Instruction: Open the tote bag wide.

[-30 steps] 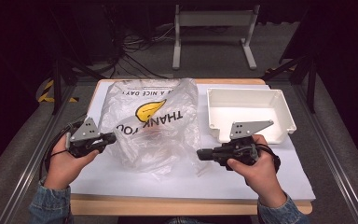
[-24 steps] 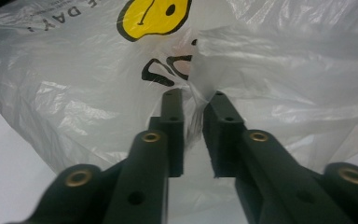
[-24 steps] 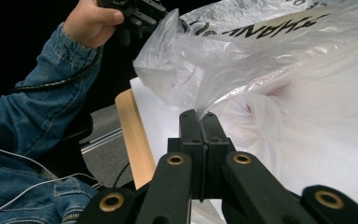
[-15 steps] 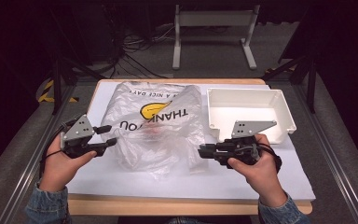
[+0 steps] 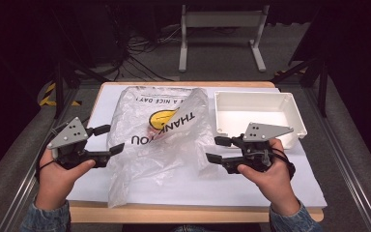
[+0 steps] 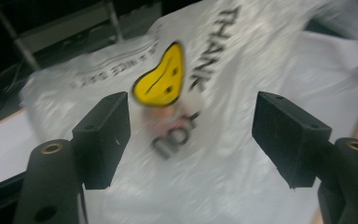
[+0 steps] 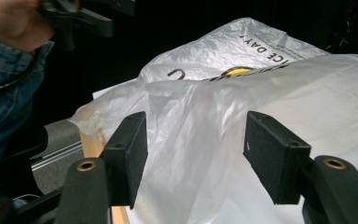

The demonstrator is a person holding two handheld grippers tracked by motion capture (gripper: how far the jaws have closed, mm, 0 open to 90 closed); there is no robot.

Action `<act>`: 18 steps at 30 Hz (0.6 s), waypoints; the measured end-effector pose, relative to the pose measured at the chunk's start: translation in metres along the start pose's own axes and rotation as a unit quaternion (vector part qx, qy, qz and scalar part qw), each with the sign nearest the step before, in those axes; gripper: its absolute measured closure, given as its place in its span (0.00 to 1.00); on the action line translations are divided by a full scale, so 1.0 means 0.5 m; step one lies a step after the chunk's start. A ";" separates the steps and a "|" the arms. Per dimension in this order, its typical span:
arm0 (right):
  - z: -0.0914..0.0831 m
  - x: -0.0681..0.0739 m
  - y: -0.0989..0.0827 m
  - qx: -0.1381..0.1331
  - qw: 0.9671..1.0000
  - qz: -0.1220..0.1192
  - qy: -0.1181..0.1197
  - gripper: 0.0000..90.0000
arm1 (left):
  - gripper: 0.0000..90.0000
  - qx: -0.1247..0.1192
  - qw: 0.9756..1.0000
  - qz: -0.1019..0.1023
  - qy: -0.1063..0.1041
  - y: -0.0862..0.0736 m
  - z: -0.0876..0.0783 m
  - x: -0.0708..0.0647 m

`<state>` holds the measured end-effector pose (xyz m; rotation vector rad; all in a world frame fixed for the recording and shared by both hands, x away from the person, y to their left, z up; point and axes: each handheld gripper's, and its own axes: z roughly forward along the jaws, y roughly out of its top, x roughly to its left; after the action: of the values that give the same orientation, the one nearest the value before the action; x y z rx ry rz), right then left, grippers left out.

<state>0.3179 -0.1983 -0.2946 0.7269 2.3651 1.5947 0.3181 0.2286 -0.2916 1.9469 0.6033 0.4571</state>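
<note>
Bright, evenly lit table (image 5: 290,193) amid dark surroundings, left gripper view motion-blurred, perhaps mild glare on the bag (image 6: 242,140).

Left gripper (image 6: 191,135) jaws wide, just been opening, nothing between pads; blurred plastic bag (image 6: 242,154) beyond, yellow smiley face (image 6: 161,77) uppermost

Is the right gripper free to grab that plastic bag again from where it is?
Probably yes: the right gripper has just been opening, and the plastic bag lies directly ahead with nothing in between.
</note>
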 end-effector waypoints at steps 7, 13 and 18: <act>0.008 -0.007 -0.005 0.003 1.000 0.006 0.000 0.44 | 0.41 0.039 0.989 0.055 -0.129 0.019 0.055 -0.090; 0.013 -0.012 -0.007 0.006 1.000 0.009 0.001 0.45 | 0.56 0.093 0.979 0.064 -0.172 0.002 0.094 -0.099; 0.014 -0.015 -0.008 0.006 1.000 0.012 0.000 0.45 | 0.67 0.120 0.975 0.064 -0.178 -0.017 0.115 -0.082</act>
<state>0.3261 -0.1976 -0.3016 0.7616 2.3764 1.5921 0.3155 0.1662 -0.3258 2.2393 0.3132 0.1070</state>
